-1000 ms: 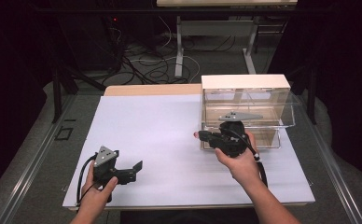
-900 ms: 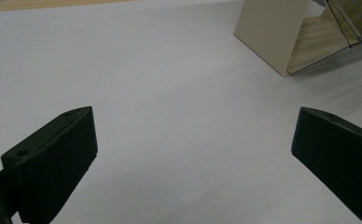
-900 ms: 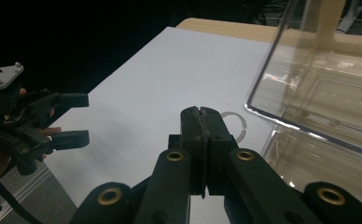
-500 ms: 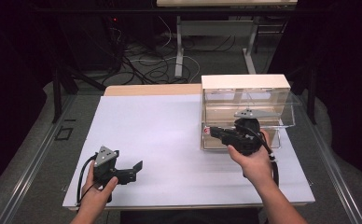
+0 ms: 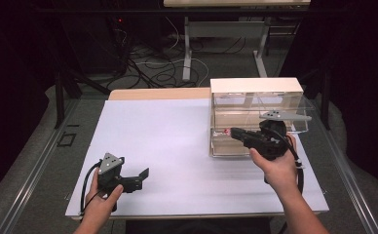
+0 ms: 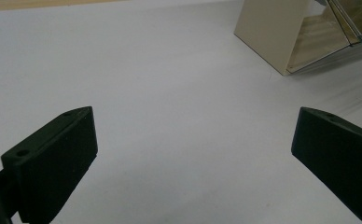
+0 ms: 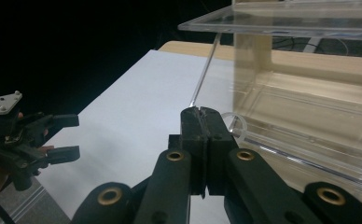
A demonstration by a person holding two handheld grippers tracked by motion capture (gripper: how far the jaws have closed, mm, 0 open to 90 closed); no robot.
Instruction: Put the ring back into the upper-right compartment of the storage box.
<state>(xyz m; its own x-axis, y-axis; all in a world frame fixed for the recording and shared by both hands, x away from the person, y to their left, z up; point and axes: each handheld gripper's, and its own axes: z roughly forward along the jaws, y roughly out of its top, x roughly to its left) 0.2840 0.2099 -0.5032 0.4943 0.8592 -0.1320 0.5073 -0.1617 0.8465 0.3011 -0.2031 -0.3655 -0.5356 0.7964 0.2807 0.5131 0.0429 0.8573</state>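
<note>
Nearest, the left gripper [image 5: 138, 176] is kept released and unmoved on the white sheet [image 5: 167, 141]. Farther off, the right gripper [image 5: 230, 131], jaws clenched, has been carried rightward and slightly upward across the front of the clear box [image 5: 255, 87] at the sheet's far right. Its tips are now placed just beside the ring pull [image 7: 235, 123], so opening the box is judged to be under way, though a grasp cannot be confirmed.

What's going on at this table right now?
A person holds a gripper in each hand over a white table. The right gripper, jaws shut, is at the front of a clear plastic box, whose door is swung up. A small clear ring sits just behind its tips. The left gripper rests open near the table's front edge.
</note>
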